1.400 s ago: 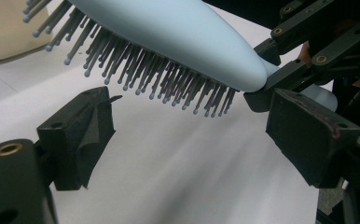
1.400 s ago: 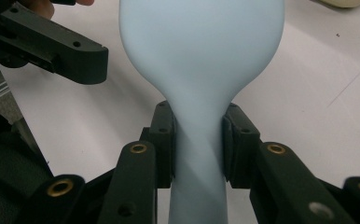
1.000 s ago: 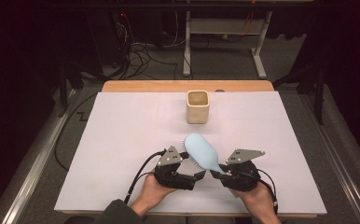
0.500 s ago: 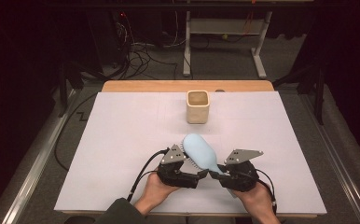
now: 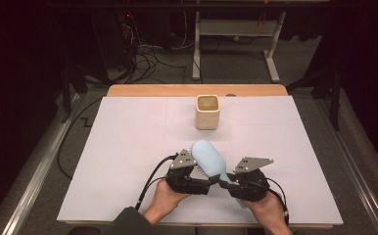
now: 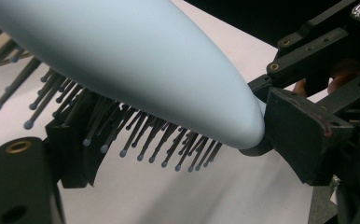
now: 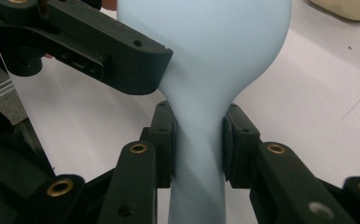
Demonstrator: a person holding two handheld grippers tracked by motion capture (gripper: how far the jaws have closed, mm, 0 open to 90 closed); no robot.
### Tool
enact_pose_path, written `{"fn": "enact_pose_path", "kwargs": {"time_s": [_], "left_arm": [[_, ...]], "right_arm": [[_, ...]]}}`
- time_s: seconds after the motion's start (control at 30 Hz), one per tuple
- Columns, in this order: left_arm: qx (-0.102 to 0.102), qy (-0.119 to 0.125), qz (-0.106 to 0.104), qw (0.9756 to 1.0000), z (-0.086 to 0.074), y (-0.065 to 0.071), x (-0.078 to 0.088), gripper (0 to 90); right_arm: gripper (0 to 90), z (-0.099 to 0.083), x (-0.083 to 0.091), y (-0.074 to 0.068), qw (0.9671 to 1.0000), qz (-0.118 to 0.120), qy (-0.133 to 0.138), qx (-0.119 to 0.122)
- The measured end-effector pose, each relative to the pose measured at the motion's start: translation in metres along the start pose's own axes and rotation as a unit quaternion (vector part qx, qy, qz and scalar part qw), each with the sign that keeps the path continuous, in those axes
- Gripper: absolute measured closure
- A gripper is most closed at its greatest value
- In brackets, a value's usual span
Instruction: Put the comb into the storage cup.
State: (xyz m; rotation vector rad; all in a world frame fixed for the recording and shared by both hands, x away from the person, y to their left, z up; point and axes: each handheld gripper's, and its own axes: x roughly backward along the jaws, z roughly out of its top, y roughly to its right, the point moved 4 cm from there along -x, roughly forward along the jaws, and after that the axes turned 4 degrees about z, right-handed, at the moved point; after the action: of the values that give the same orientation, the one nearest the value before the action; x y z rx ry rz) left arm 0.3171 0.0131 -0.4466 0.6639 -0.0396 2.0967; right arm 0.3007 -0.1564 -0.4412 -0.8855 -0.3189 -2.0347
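Observation:
A light-blue hairbrush (image 5: 209, 159) is held just above the white table cover (image 5: 128, 147), near its front edge. My right gripper (image 5: 227, 182) is shut on the brush's thin handle; in the right gripper view both pads (image 7: 166, 140) clamp the neck of the hairbrush (image 7: 206, 56). From the left, my left gripper (image 5: 202, 177) has just been closing its jaws on the brush head. In the left gripper view the dark bristles (image 6: 136, 135) lie against one pad, and the other pad (image 6: 299, 130) touches the smooth back of the hairbrush (image 6: 145, 60).
A cream square cup (image 5: 207, 111) stands upright farther back on the table, near the wooden far edge (image 5: 197, 90). Cables and a metal frame lie on the dark floor beyond. White surface stretches to both sides of the hands.
The left gripper has edged in against the brush head. The right gripper and the brush have kept their place.

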Motion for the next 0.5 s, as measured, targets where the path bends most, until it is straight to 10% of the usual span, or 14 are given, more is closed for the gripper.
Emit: {"fn": "enact_pose_path", "kwargs": {"time_s": [0.5], "left_arm": [[0.013, 0.000, -0.007, 0.9999, 0.0028, -0.0021, -0.0028, 18.8]], "right_arm": [[70.4, 0.0013, -0.0040, -0.0043, 1.0000, 0.000, 0.000, 0.008]]}}
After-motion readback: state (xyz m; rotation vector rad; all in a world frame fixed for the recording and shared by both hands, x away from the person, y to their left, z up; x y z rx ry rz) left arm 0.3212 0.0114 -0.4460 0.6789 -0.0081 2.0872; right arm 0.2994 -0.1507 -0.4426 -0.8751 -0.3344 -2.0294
